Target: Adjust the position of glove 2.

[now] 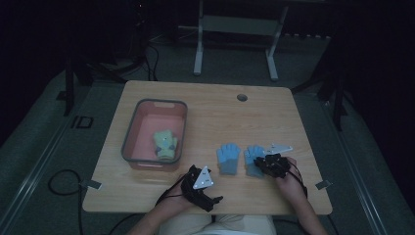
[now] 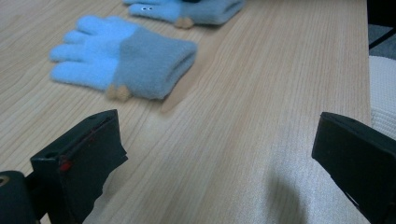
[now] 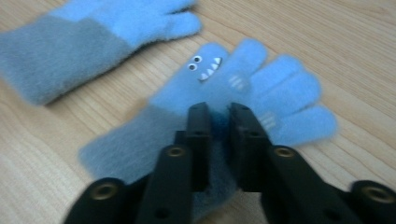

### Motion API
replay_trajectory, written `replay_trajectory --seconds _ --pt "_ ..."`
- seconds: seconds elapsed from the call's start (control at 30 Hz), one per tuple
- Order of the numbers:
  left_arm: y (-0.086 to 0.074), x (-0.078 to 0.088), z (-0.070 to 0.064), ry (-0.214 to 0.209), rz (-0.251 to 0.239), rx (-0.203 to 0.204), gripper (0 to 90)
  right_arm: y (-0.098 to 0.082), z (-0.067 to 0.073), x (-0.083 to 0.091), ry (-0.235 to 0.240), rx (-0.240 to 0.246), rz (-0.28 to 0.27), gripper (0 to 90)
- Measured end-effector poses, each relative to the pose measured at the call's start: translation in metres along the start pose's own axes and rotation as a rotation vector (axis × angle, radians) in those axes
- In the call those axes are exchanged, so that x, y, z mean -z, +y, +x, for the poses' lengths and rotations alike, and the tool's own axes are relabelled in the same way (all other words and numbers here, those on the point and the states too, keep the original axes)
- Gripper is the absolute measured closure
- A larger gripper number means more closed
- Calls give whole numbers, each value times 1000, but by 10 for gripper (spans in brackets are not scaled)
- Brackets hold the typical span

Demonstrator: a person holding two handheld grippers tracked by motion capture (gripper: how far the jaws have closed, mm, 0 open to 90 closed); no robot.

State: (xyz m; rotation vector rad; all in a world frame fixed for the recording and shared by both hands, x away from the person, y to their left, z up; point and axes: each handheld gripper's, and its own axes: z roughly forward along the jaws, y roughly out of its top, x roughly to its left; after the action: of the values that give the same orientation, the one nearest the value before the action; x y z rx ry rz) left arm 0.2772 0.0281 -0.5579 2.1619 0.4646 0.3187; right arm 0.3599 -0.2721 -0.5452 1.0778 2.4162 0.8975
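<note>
I can read almost nothing here. The one mark is on the floor left of the table (image 1: 205,105): a pale sign (image 1: 81,122) that looks like the letters "ID", too dim for me to be sure. The glove with the face (image 3: 219,88) under my right gripper (image 3: 219,109) carries stitched eyes and teeth, no lettering.

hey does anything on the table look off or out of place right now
Nothing is spilled or damaged. The one oddity: the right gripper pinches a fold of the blue glove, bunching it, while its twin glove lies flat. A green glove sits crumpled in the bin.
</note>
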Motion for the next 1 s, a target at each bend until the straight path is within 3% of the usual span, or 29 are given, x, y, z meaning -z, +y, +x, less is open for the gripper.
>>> replay_trajectory --seconds 0.13,0.27,0.43,0.6,0.8,1.0 --pt "0 0 0 1 1 -1 17 2 4 0 -26 -5 7 849" --pt "0 0 1 0 1 3 17 10 5 11 -54 -23 -21 866" --pt "0 0 0 1 2 0 17 30 4 34 -66 -37 -93 869" --pt "0 0 0 2 4 -2 17 51 9 56 -81 -20 -157 870" --pt "0 0 0 2 1 -2 17 78 22 75 -43 25 -219 870" --pt "0 0 0 1 3 -5 16 92 38 71 28 57 -219 869"
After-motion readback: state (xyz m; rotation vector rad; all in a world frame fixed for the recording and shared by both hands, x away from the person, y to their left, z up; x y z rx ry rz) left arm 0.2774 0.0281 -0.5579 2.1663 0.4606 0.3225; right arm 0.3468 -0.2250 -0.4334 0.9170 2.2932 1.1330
